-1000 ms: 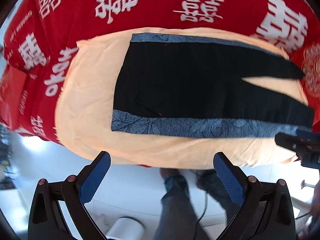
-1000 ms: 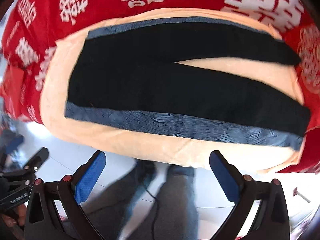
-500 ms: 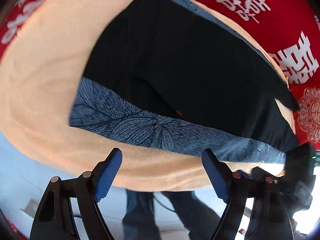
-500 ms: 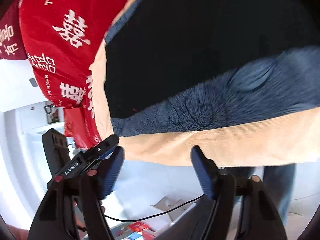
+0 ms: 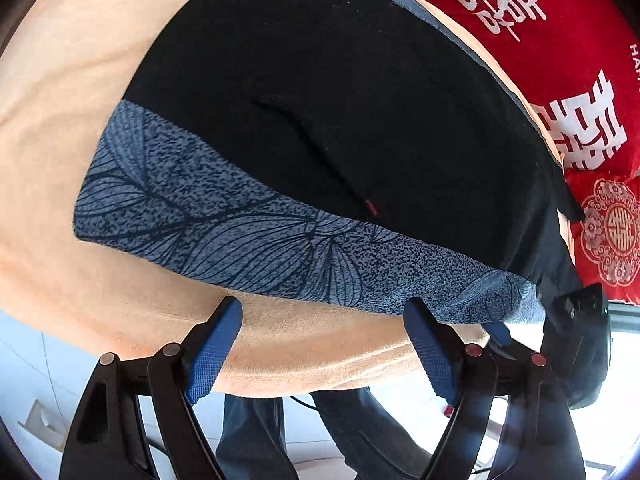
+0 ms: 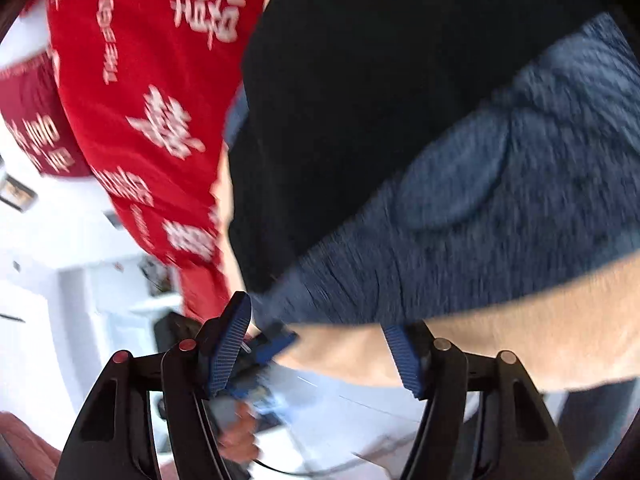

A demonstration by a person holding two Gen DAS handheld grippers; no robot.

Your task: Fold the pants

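Both hand-held grippers, left (image 5: 320, 344) and right (image 6: 320, 344), gape wide and hold nothing as I hover at the near patterned edge of the pants (image 5: 340, 120), lying flat on the peach cloth (image 5: 60, 80), long axis running left-right.

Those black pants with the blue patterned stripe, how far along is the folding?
Done: the pants lie flat on the peach cloth. In hand: both open grippers, left and right, sit at the near blue-striped edge, gripping nothing. Left: every fold; none is visible.
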